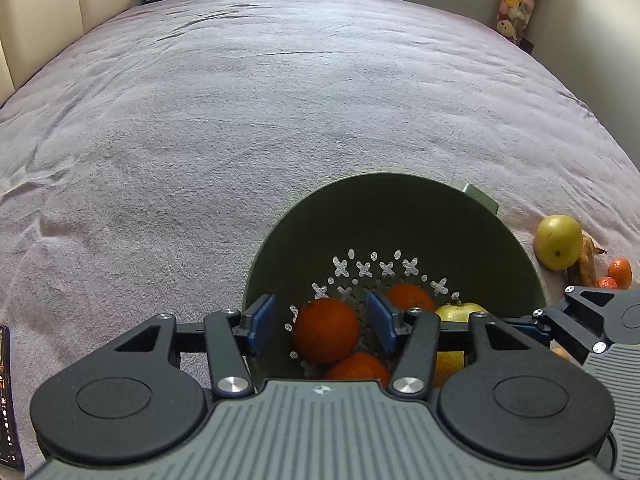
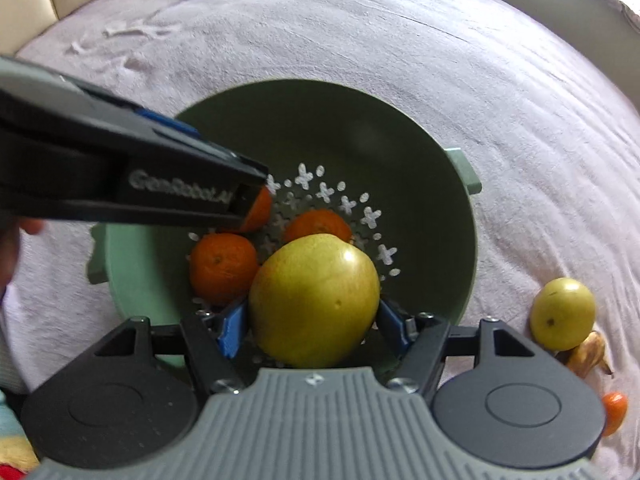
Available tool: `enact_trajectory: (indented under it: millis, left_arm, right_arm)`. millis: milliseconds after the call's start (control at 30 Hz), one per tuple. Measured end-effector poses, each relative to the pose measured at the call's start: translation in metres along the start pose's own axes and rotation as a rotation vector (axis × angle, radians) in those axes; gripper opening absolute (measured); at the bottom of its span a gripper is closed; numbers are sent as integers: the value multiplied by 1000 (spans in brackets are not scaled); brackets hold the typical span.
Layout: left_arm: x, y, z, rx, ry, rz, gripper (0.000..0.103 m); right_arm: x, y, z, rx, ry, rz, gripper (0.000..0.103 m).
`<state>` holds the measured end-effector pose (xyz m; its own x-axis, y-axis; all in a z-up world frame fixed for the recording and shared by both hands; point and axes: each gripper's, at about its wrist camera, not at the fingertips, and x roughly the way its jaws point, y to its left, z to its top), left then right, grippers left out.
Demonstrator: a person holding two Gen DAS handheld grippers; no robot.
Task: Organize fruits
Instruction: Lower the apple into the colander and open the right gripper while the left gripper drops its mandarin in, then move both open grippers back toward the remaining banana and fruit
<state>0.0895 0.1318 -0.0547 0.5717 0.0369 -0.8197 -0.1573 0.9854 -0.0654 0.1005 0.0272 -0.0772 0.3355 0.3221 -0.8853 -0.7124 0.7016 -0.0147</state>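
A green colander (image 1: 380,208) (image 2: 360,120) sits on the lilac bedcover with three oranges in it. My left gripper (image 1: 322,322) (image 2: 256,200) hangs over the bowl, jaws apart. One orange (image 1: 326,330) lies between its blue pads, with a gap on each side. My right gripper (image 2: 313,326) is shut on a large yellow-green apple (image 2: 314,300) (image 1: 456,312), held over the colander's near rim. The other oranges (image 2: 222,266) (image 2: 318,222) rest on the perforated bottom. The third is partly hidden behind the left gripper in the right wrist view.
To the right of the colander lie a second yellow apple (image 1: 559,246) (image 2: 562,314), a browned banana (image 1: 586,264) (image 2: 588,354) and small mandarins (image 1: 620,270) (image 2: 614,410). A phone (image 1: 8,400) lies at the left edge. A bag of plush toys (image 1: 518,0) stands by the far wall.
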Motion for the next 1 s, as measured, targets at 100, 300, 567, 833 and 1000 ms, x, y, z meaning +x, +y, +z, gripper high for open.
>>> enact_trajectory:
  millis: [100, 300, 567, 833, 1000]
  left_arm:
    - [-1, -1, -1, 5, 1, 0, 63]
    - [-4, -4, -1, 12, -4, 6, 64]
    - [-14, -12, 0, 35, -21, 5, 67]
    - [-32, -15, 2, 10, -58, -18, 67]
    - [-44, -19, 1, -30, -87, -65, 67]
  right_arm:
    - [0, -2, 0, 16, 2, 4, 64]
    - [-4, -1, 0, 22, -10, 16, 65]
    - [-29, -25, 2, 156, -92, 54, 82]
    - [-57, -38, -4, 222, -186, 34, 82]
    - [-77, -49, -15, 291, -242, -13, 83]
